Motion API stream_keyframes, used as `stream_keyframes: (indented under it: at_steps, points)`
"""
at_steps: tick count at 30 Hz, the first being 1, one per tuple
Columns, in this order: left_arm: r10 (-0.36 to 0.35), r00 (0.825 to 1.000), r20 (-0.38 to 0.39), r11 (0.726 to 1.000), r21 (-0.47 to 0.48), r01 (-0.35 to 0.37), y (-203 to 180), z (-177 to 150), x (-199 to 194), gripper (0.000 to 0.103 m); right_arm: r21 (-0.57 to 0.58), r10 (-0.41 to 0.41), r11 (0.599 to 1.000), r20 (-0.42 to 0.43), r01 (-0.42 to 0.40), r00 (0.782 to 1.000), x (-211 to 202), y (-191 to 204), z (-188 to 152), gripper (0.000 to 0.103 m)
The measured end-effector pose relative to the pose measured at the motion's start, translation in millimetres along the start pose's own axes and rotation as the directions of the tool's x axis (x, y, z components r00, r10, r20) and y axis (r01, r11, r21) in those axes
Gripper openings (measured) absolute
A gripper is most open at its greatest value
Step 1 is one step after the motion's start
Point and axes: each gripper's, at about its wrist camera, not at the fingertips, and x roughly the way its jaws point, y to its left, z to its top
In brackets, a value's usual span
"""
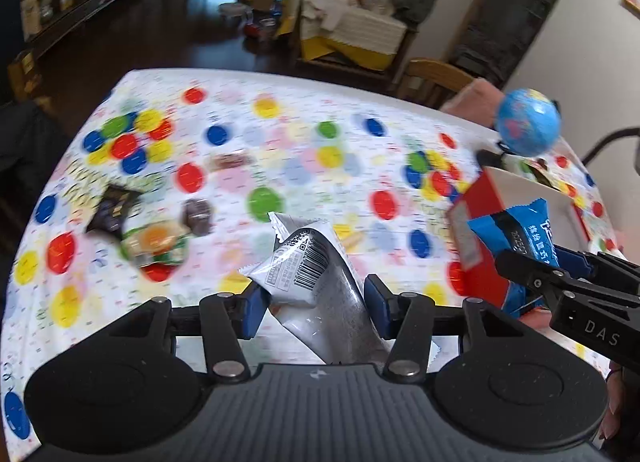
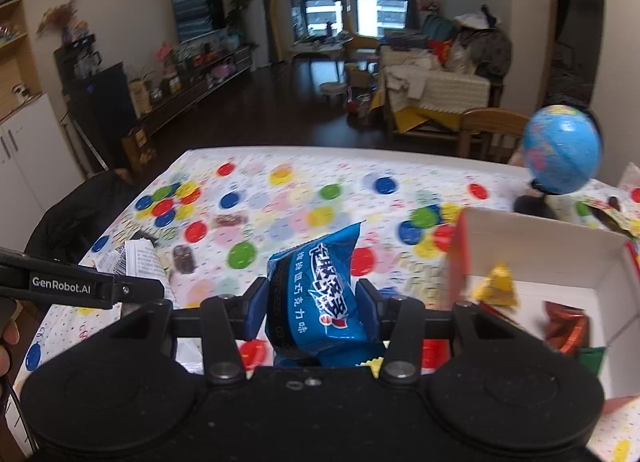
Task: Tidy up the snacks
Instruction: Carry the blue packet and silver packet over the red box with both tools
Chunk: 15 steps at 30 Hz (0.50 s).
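Right wrist view: right gripper (image 2: 311, 308) with jaws clamped on a blue crinkly foil snack packet (image 2: 320, 302), held above the desk near its right edge, just left of a red-walled, white-lined cardboard box (image 2: 532, 246). Already in the box: a yellow pyramid-shaped sweet (image 2: 498, 286), a dark red foil wrapper (image 2: 568, 326), a green one at the lower edge. Left gripper (image 1: 314, 298), jaws clamped on a silver-white barcoded sachet (image 1: 308, 266), glossy and creased, lifted over the near edge. Roughly midway by the look of it: two packets in transit, several left loose toward the left edge of the dotted tablecloth (image 1: 296, 174) — a black square packet (image 1: 112, 206), a green-and-orange pack (image 1: 158, 242), a brown sweet (image 1: 198, 216), another farther back. Smooth blue globe (image 2: 562, 150) beyond the box.
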Motion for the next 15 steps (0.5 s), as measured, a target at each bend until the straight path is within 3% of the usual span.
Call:
stream_keyframes:
  at_steps: [15]
  points:
    - [-0.093, 0.995, 0.019, 0.985, 0.150, 0.089, -121, 10, 10, 0.051, 0.106, -0.127, 0.987, 0.043, 0.122, 0.991, -45, -96, -19, 0.046]
